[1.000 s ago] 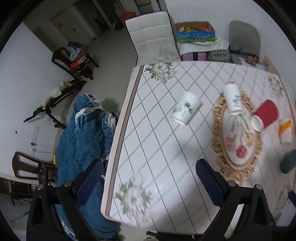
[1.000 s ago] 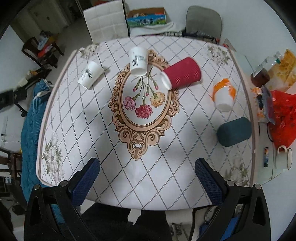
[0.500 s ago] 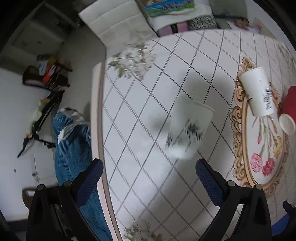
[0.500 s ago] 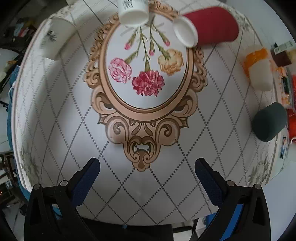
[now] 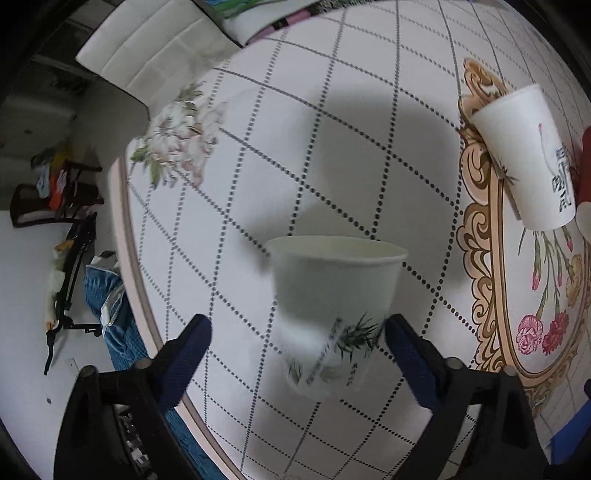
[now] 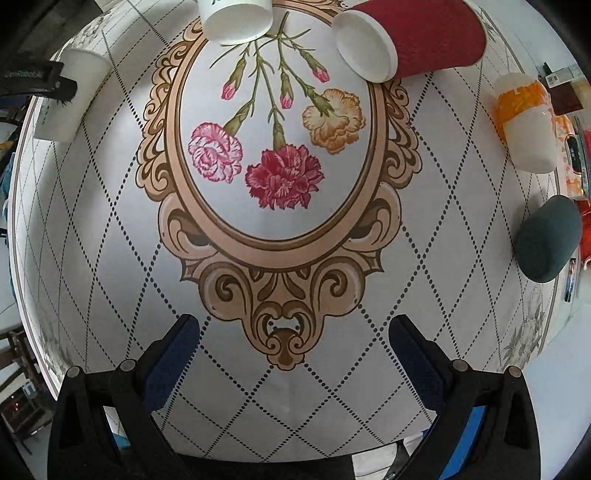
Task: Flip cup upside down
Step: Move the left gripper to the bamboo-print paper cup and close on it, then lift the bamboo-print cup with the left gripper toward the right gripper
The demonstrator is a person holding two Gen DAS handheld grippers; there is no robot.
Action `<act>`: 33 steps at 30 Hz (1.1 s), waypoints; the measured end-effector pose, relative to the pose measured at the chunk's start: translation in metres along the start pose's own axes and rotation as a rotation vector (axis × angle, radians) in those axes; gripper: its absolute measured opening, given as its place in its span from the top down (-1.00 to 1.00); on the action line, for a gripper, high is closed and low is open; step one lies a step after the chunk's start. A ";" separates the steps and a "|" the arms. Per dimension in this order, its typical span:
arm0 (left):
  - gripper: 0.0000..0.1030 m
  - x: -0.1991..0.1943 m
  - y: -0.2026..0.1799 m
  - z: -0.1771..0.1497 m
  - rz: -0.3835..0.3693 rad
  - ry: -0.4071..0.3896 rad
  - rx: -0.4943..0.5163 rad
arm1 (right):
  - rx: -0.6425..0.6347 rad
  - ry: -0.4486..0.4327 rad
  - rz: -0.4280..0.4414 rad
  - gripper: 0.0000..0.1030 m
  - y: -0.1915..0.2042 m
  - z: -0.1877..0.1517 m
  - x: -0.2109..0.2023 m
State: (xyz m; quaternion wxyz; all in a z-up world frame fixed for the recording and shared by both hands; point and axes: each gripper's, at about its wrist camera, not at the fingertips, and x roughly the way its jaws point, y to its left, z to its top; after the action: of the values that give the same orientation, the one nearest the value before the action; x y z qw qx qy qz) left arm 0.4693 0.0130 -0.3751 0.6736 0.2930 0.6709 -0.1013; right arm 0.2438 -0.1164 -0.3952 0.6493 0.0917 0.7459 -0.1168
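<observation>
A white paper cup with a bamboo print (image 5: pixel 328 306) lies on its side on the table, its bottom toward me and its mouth away. My left gripper (image 5: pixel 297 332) is open with its blue fingers on either side of the cup's base; the right pad is close to or touching it, the left pad is apart. The same cup shows at the far left in the right wrist view (image 6: pixel 70 99), with the left gripper partly over it. My right gripper (image 6: pixel 293 338) is open and empty above the table's ornate oval print.
A second white cup (image 5: pixel 528 158) (image 6: pixel 236 18), a red cup with a white lid (image 6: pixel 410 37), an orange-and-white cup (image 6: pixel 524 122) and a dark teal cup (image 6: pixel 546 240) lie on the table. A white chair (image 5: pixel 147 48) stands beyond the far edge. The table's left edge (image 5: pixel 122 236) is close.
My left gripper has come down and forward onto the bamboo cup, which now lies between its fingers. My right gripper has dropped closer to the table.
</observation>
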 end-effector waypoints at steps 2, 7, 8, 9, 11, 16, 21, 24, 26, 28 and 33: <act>-0.62 0.004 -0.002 0.003 -0.007 0.008 0.015 | 0.007 0.001 0.001 -1.00 0.000 0.006 -0.002; -0.17 0.014 -0.002 0.003 -0.031 0.031 0.009 | 0.023 0.001 0.001 -1.00 -0.005 0.014 -0.004; -0.16 0.014 -0.001 0.003 -0.034 0.028 0.005 | 0.024 0.000 0.001 -1.00 -0.011 0.016 -0.008; -0.16 0.014 0.000 0.003 -0.035 0.027 0.000 | 0.025 -0.002 0.000 -1.00 -0.013 0.017 -0.010; -0.15 0.014 0.003 0.003 -0.042 0.026 -0.012 | 0.029 -0.003 -0.003 -1.00 -0.014 0.019 -0.013; -0.13 0.008 0.014 0.000 -0.050 0.006 -0.044 | 0.038 -0.003 -0.010 -1.00 -0.024 0.018 -0.018; -0.13 -0.008 0.018 -0.016 -0.095 0.000 -0.071 | 0.046 -0.022 -0.022 -1.00 -0.033 0.011 -0.021; -0.13 -0.022 0.009 -0.031 -0.126 -0.002 -0.070 | 0.045 -0.035 -0.029 -1.00 -0.035 0.004 -0.021; -0.13 -0.031 -0.001 -0.044 -0.160 0.006 -0.076 | 0.040 -0.042 -0.033 -1.00 -0.040 0.002 -0.026; -0.13 -0.037 -0.012 -0.055 -0.191 0.014 -0.085 | 0.032 -0.048 -0.033 -1.00 -0.046 -0.001 -0.030; -0.13 -0.050 -0.049 -0.093 -0.279 0.057 -0.087 | -0.006 -0.058 -0.041 -1.00 -0.064 -0.019 -0.037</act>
State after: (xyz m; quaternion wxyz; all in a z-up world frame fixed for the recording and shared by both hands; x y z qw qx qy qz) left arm 0.3610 0.0096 -0.3333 0.6459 0.1700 0.7277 -0.1563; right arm 0.2124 -0.1713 -0.3523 0.6684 0.0710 0.7288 -0.1302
